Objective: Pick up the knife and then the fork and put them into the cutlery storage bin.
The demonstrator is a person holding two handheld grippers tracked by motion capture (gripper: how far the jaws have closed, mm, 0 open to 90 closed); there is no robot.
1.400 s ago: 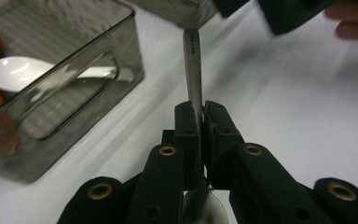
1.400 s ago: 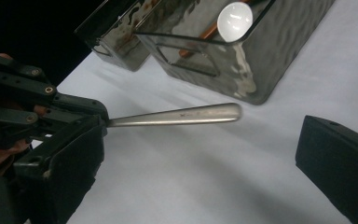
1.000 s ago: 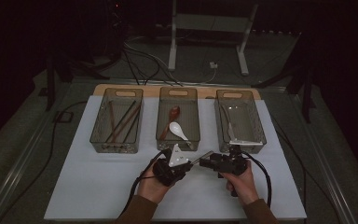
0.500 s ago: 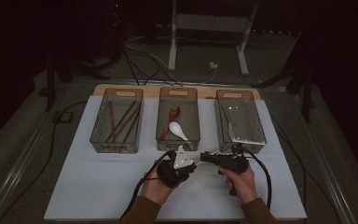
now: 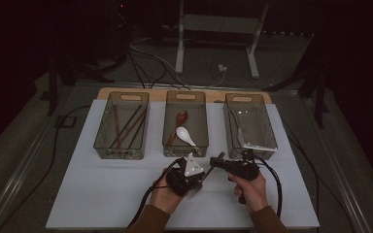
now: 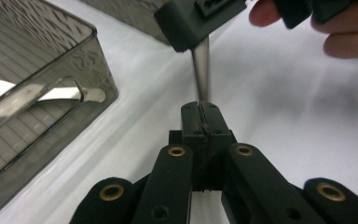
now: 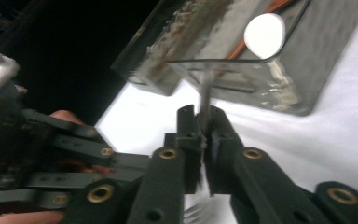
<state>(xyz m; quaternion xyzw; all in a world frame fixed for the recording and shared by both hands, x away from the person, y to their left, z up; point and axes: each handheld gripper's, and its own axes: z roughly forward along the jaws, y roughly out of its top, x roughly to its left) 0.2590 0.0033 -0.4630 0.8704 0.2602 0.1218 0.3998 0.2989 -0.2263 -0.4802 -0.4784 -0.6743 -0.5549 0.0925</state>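
Both grippers meet near the front middle of the white table (image 5: 102, 204), each gripping 1 slim metal utensil between them. In the left gripper view, the left gripper (image 6: 200, 108) has its jaws clenched on one end of the utensil (image 6: 201, 70), whose grey shaft runs straight away from the jaw tips and disappears into the black jaws of the other gripper at the top of that view. In the right gripper view, the right gripper (image 7: 200, 122) has its jaws pressed on the same shaft (image 7: 205, 95); they have just been closing, and the shaft now sits pinched between the pads. Below those jaws a set of tines shows faintly, so the piece looks like a fork, though the blur leaves that uncertain.

From the high view, the left gripper (image 5: 200, 178) and right gripper (image 5: 214, 161) point toward each other, and the utensil's long axis runs roughly left to right between them, rising slightly toward the right, just clear of the table surface and in front of the middle bin.

3 clear bins stand in a row farther back. The left bin (image 5: 101, 141) holds dark chopsticks, the middle bin (image 5: 167, 145) holds a white spoon (image 5: 185, 136) and a brown spoon (image 5: 178, 121), and the right bin (image 5: 267, 141) holds pale utensils that are hard to make out.
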